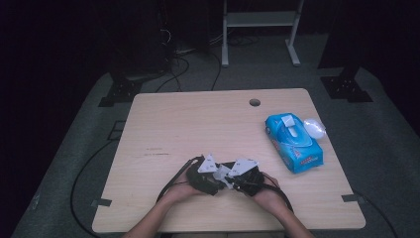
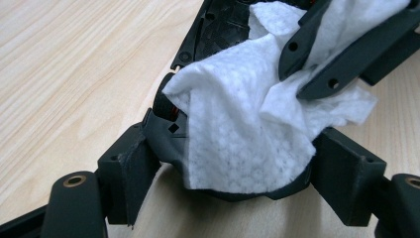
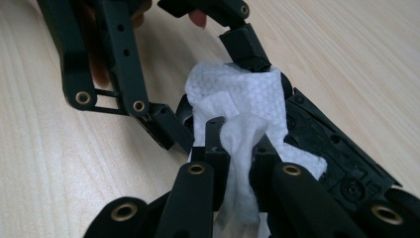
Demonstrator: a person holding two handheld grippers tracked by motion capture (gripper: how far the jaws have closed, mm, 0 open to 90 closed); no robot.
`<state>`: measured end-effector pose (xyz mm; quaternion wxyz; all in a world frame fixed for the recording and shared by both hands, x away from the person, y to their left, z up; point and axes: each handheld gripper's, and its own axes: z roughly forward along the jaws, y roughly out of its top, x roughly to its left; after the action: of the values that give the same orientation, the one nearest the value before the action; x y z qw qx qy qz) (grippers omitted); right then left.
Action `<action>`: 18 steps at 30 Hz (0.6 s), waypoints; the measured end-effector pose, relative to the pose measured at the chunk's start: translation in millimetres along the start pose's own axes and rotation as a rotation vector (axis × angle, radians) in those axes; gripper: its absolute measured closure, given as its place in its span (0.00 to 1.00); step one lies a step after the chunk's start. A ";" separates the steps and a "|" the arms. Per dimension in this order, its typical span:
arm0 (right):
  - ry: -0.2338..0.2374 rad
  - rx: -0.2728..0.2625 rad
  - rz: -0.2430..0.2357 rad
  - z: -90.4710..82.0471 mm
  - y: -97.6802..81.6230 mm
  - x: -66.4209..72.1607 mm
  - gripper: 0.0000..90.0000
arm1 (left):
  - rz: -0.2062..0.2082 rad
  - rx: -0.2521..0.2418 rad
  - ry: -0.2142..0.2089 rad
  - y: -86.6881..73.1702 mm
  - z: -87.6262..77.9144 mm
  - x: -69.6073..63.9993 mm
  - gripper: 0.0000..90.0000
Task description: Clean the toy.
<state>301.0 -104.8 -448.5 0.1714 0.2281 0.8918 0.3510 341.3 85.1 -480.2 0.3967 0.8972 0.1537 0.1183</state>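
Note:
At the table's front middle, my left gripper (image 1: 217,183) and right gripper (image 1: 230,178) meet tip to tip, with a white wipe (image 1: 223,173) between them. In the left gripper view my left gripper (image 2: 237,171) is shut on a black plastic device (image 2: 223,25), one pad on each side of it. The wipe (image 2: 237,124) drapes over the device. My right gripper (image 2: 295,82) comes in from the upper right, pinching the wipe. In the right gripper view my right gripper (image 3: 240,141) is shut on a bunched fold of the wipe (image 3: 237,94), over the device (image 3: 337,153).
A blue wet-wipe pack (image 1: 293,142) lies at the right of the wooden table (image 1: 198,124), with a crumpled pale piece (image 1: 314,127) at its far end. A cable hole (image 1: 254,102) sits near the far edge. Cables and stand bases lie on the floor around.

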 end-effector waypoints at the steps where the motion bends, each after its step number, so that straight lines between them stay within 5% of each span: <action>1: -0.003 0.006 -0.012 -0.6 0.4 -1.5 0.92 | -0.001 0.003 0.002 -0.2 -0.6 0.5 0.26; 7: -0.120 0.023 0.064 -21.4 -15.5 -26.5 0.93 | -0.025 -0.018 0.002 -1.0 -2.5 2.6 0.26; 13: 0.023 -0.018 0.056 -7.9 -5.5 -12.3 0.93 | 0.001 -0.011 -0.001 3.1 -1.5 -0.1 0.26; 16: 0.025 -0.001 0.023 -1.9 0.9 -5.3 0.93 | 0.012 -0.002 0.005 2.9 -1.6 -0.8 0.26; 18: 0.006 -0.009 0.049 -4.6 -1.1 -10.9 0.93 | -0.001 -0.016 -0.002 2.6 -3.8 0.6 0.26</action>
<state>307.7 -113.8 -444.5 0.1612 0.2480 0.8849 0.3599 341.0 86.3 -475.6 0.4040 0.8941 0.1529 0.1183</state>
